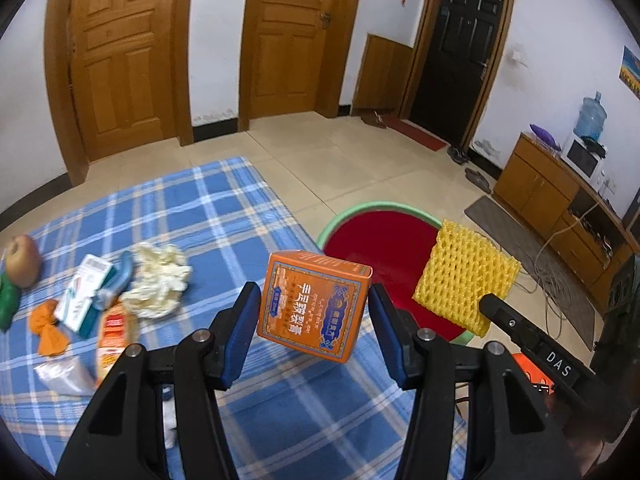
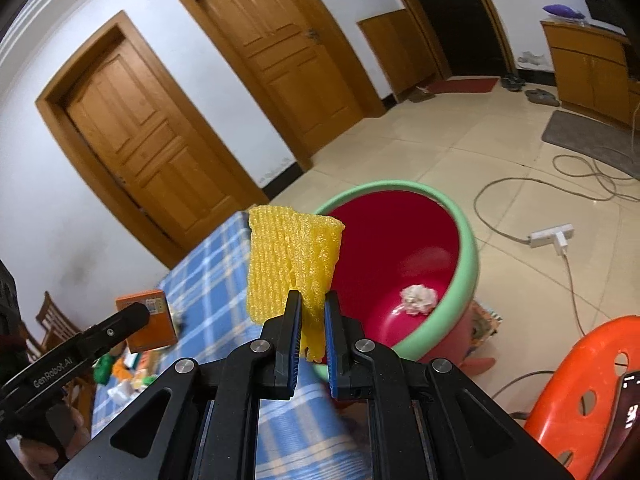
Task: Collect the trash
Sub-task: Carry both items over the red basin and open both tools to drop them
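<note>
**Even Indoor Light, Heavy Fisheye Warp**

Both views were bright and evenly lit, with only soft shadows. Doors [image 1: 120, 56] bowed strongly, and the corners went black. The litter on the desk [image 1: 224, 216] was slightly smeared; floor tiles [image 2: 460, 148] showed mild sheen.

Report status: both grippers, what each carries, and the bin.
Left gripper shut on orange cardboard box. Right gripper shut on yellow foam net sleeve. Green-rimmed red bin ahead, one white crumpled wad inside. Path clear.
</note>
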{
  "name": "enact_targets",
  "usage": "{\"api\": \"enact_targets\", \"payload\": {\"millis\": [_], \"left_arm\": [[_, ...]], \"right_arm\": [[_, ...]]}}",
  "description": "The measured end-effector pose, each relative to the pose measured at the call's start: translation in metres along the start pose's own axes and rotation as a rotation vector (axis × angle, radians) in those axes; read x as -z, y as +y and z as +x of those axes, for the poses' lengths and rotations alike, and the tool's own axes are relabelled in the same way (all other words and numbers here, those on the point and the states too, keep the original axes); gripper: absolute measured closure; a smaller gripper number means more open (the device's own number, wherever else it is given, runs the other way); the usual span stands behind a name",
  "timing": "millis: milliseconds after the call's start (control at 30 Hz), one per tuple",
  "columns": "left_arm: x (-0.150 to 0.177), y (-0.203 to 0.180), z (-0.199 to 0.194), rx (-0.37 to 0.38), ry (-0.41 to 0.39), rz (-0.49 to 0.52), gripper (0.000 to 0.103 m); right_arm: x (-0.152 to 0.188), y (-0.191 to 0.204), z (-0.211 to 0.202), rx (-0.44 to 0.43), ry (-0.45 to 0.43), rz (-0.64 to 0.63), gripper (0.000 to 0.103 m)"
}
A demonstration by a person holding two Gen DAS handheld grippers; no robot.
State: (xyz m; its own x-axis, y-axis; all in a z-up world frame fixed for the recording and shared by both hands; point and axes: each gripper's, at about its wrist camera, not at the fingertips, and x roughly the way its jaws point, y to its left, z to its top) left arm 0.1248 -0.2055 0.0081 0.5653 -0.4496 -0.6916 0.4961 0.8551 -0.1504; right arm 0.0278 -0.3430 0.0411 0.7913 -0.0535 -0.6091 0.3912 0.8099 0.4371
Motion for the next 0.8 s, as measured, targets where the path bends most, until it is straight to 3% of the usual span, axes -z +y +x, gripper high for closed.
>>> {"api": "enact_targets", "payload": {"millis": [367,800], "left_arm": [[-0.011,-0.027,0.052,0.035,0.067,0.044,0.047],[-0.017,-0.047,0.084,0.062,0.106,0.081,0.047]], "right_arm": [[-0.006,-0.029,0.028,0.072,0.052,0.044,0.089],[-0.015,-0.045,0.038,0.094,0.056,0.064,0.077]]}}
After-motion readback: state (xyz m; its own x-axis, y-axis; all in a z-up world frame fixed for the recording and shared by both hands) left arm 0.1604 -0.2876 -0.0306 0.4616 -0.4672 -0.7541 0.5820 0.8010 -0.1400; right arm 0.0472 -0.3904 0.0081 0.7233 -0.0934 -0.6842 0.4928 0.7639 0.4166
